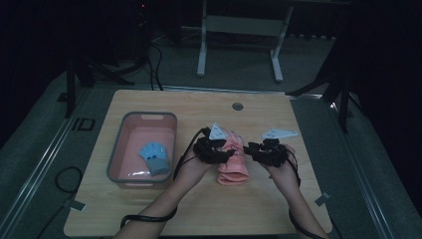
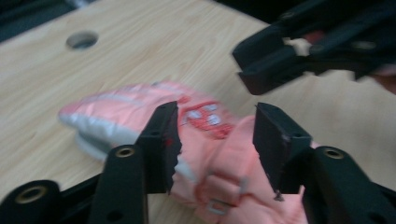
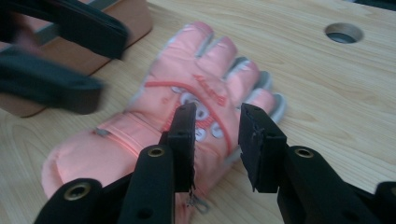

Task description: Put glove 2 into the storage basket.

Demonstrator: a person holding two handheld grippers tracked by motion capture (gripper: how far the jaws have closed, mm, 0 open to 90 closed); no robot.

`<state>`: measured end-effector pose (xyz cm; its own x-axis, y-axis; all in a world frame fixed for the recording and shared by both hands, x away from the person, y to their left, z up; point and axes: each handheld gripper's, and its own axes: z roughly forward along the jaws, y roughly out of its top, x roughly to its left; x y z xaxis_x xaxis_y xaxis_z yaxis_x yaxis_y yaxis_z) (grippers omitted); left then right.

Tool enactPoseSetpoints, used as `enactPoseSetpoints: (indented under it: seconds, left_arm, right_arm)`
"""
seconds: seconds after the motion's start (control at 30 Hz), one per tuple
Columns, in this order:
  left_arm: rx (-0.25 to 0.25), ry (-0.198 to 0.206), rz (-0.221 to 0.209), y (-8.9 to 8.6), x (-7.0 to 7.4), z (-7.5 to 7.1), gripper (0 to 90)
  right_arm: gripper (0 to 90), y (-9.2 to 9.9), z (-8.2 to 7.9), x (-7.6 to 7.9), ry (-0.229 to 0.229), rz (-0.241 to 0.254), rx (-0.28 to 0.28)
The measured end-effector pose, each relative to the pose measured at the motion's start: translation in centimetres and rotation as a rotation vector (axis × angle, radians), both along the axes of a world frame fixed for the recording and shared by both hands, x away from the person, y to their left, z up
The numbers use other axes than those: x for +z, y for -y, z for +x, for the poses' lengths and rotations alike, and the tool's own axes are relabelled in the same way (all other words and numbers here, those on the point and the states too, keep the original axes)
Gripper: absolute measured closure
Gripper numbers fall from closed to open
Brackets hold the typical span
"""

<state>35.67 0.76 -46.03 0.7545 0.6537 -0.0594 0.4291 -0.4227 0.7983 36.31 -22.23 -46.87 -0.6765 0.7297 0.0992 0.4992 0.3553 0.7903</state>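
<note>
One blue glove [image 1: 155, 158] lies in the pink bin [image 1: 117, 144]; both tongs [image 2: 215, 128] [image 3: 217, 126] gape released over a pink glove [image 3: 187, 112].

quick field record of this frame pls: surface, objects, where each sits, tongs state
surface: wooden table
pink glove: flat on table, right of bin
bin: grey rim, pink inside, left part of table
blue glove: inside bin
left tongs: open, jaws astride pink glove
right tongs: open, over pink glove
table hole: far edge
</note>
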Motion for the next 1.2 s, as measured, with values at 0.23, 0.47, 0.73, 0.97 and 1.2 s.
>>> enactPoseSetpoints:
  seconds: [0.23, 0.47, 0.73, 0.97, 1.2]
  left_arm:
    - [0.140, -0.151, 0.015, -0.2, -2.4, 1.9, 28.9]
    - [0.184, -0.284, -0.017, -0.1, -5.5, 3.1, 25.7]
    - [0.168, -0.418, -0.116, -0.6, -8.1, 4.1, 26.7]
    - [0.116, -0.499, -0.218, -1.3, -8.7, 4.6, 51.3]
    - [0.094, -0.518, -0.238, -1.8, -7.9, 4.5, 65.8]
  right_arm:
    - [54.0, -0.9, 1.0, -1.7, -0.054, 0.004, -0.011]
    - [45.8, -0.6, 2.0, -4.1, -0.158, 0.023, -0.072]
    - [45.3, -0.5, 3.8, -6.4, -0.367, 0.072, -0.128]
    - [63.3, -0.5, 4.5, -7.0, -0.410, 0.137, -0.068]
    - [75.6, -0.8, 3.7, -6.1, -0.345, 0.143, -0.068]
